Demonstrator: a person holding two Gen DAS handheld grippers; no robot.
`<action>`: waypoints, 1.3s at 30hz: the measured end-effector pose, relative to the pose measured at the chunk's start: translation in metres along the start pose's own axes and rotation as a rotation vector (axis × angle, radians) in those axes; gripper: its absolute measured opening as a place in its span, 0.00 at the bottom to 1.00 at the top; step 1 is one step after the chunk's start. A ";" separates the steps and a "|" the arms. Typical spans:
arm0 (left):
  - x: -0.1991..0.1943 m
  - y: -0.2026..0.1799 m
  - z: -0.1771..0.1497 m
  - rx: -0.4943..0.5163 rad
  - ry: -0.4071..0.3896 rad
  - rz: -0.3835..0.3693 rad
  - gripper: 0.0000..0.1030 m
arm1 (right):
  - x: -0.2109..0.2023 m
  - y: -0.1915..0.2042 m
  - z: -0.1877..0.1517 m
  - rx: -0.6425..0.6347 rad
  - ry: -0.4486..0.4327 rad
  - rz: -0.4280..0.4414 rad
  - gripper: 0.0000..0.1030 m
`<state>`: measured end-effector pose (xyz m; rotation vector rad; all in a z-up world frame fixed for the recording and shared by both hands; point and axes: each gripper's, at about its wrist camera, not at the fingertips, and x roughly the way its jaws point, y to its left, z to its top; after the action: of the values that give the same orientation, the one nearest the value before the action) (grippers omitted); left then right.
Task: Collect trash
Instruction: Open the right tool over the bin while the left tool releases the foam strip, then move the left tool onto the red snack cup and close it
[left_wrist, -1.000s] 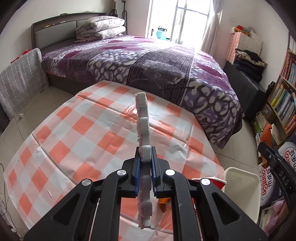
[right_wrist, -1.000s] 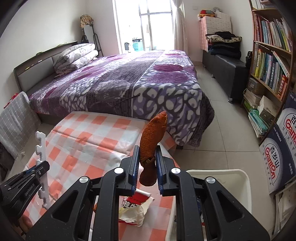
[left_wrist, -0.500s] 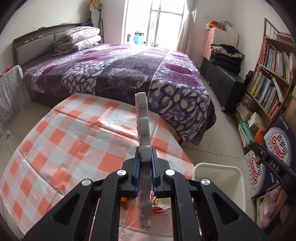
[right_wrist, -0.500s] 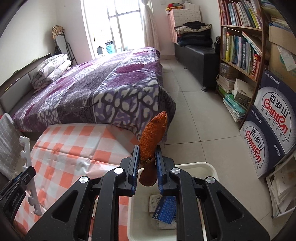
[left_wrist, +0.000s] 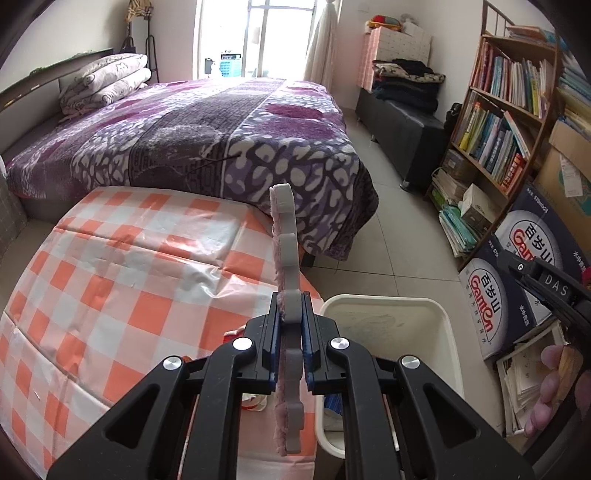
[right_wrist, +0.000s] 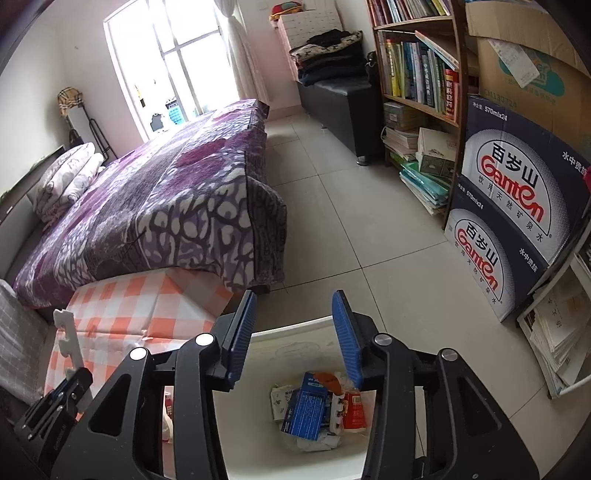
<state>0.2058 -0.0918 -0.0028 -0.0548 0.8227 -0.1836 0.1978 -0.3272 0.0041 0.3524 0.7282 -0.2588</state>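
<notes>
The left gripper (left_wrist: 290, 341) clamps a notched foam strip (left_wrist: 284, 236) upright between its fingers, over the checkered tablecloth (left_wrist: 122, 280) near the table's right edge, just beside the white bin (left_wrist: 448, 325). The strip is long and held near its middle, so its lower end could catch the bin's rim on the way across, or tip out onto the cloth if released short of the opening. The right gripper (right_wrist: 293, 330) hangs over the same bin with its jaws spread wide and nothing between them; the trash (right_wrist: 314, 398) lies on the bin floor below. Both tools share this narrow opening, so a collision is likely unless the right one clears away. Open tiled floor (right_wrist: 369, 221) lies beyond the bin, with water cartons (right_wrist: 517, 206) and a bookshelf (right_wrist: 417, 66) hemming the far right.
</notes>
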 end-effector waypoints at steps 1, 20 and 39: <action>0.001 -0.004 -0.001 0.007 0.006 -0.006 0.10 | 0.000 -0.004 0.001 0.010 -0.001 -0.004 0.45; 0.037 -0.071 -0.030 0.122 0.133 -0.172 0.10 | -0.001 -0.046 0.007 0.113 0.005 -0.054 0.68; 0.047 -0.051 -0.034 0.100 0.145 -0.117 0.74 | 0.011 -0.032 0.005 0.117 0.054 -0.041 0.88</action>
<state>0.2055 -0.1499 -0.0538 0.0046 0.9548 -0.3423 0.1972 -0.3589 -0.0070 0.4570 0.7763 -0.3323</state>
